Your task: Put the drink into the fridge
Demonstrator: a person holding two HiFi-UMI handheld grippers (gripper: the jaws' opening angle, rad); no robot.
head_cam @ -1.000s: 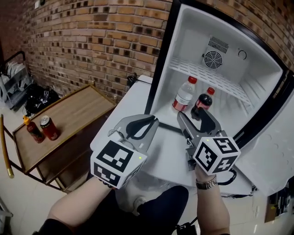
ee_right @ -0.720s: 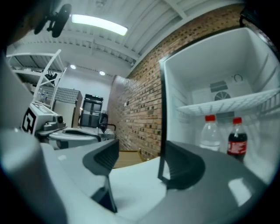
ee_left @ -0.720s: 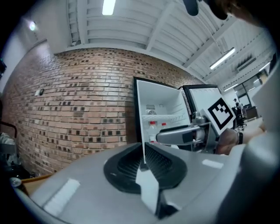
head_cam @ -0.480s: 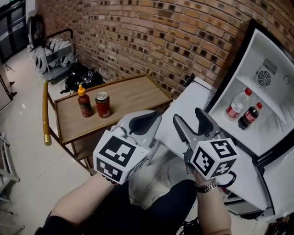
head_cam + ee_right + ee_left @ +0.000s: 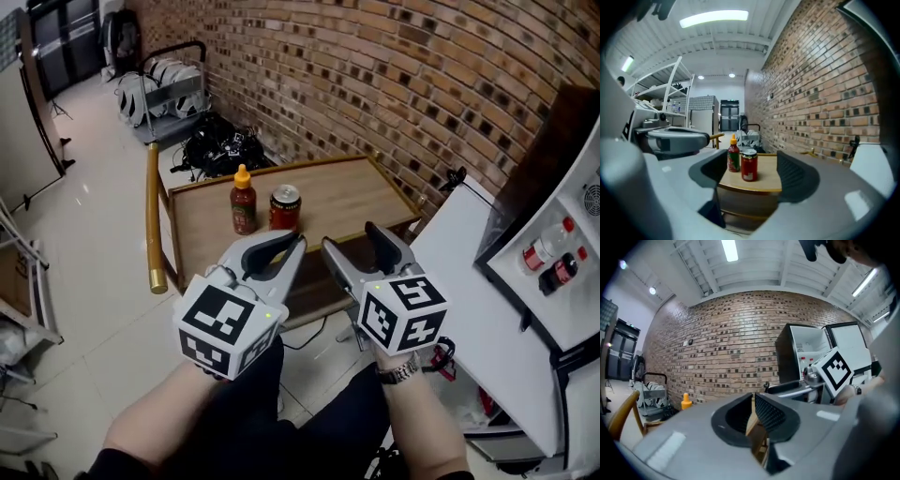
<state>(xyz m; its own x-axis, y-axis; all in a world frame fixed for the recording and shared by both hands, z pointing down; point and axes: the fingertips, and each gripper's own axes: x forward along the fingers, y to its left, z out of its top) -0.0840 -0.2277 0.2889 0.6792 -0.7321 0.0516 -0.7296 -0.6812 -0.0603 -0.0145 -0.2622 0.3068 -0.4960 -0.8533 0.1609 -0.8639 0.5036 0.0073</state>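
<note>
Right gripper (image 5: pixel 352 237): jaws spread wide, nothing between them. Left gripper (image 5: pixel 281 249): jaws pressed nearly together with only a thin slit showing in its own view, also empty. Both were held side by side, low and close to the body, aimed at the wooden cart (image 5: pixel 342 202).

The drink was a red can (image 5: pixel 284 207), not yet picked up. It stood upright on the cart top, long axis vertical, ahead of both grippers and well apart from them. In the right gripper view it sat almost dead centre between the spread jaws, so the right gripper was lined up on it and the left was offset to one side. Likely call: right takes it with a straight push forward and a side-on pinch across the can body.

Watch item: a sauce bottle (image 5: pixel 243 200) stood just beside the can on its left, and it wasn't clear whether the two touched. The left-hand jaw would need to slot between them.

The fridge (image 5: pixel 586 239) stood open far right with two bottles (image 5: pixel 551 258) already on its shelf, well apart from the cart.
</note>
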